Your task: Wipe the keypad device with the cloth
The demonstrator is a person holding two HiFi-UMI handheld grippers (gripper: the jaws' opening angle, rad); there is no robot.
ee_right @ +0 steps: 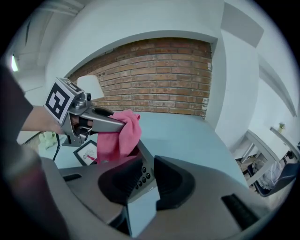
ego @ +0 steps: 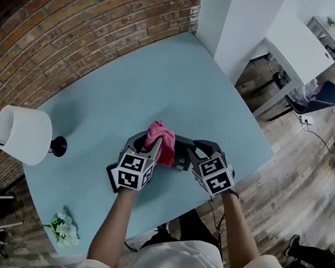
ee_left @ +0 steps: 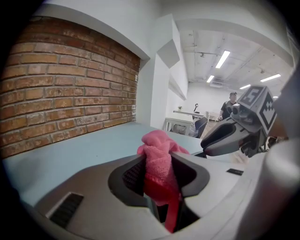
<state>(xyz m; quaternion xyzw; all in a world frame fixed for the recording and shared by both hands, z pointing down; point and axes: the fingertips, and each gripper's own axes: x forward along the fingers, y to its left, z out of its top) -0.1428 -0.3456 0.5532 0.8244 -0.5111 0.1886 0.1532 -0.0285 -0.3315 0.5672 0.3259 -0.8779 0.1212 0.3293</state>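
L gripper (ee_left: 158,164) clamped on pink cloth (ee_right: 119,135); R gripper (ee_right: 149,178) clamped on keypad device (ee_right: 139,208). Count: 1 cloth, 1 device, 2 grippers.

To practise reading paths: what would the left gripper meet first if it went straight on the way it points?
Probably the keypad device in the right gripper, through its pink cloth; depth is unclear.

The pink cloth (ee_left: 161,168) is sitting bunched and crumpled, pinched between the jaws of the left gripper (ee_left: 159,161), its folds spilling out at the far side. It is pressing against the far end of the keypad device (ee_right: 140,201), a grey slab with small dark buttons, which is standing edgewise, clamped in the right gripper (ee_right: 147,164).
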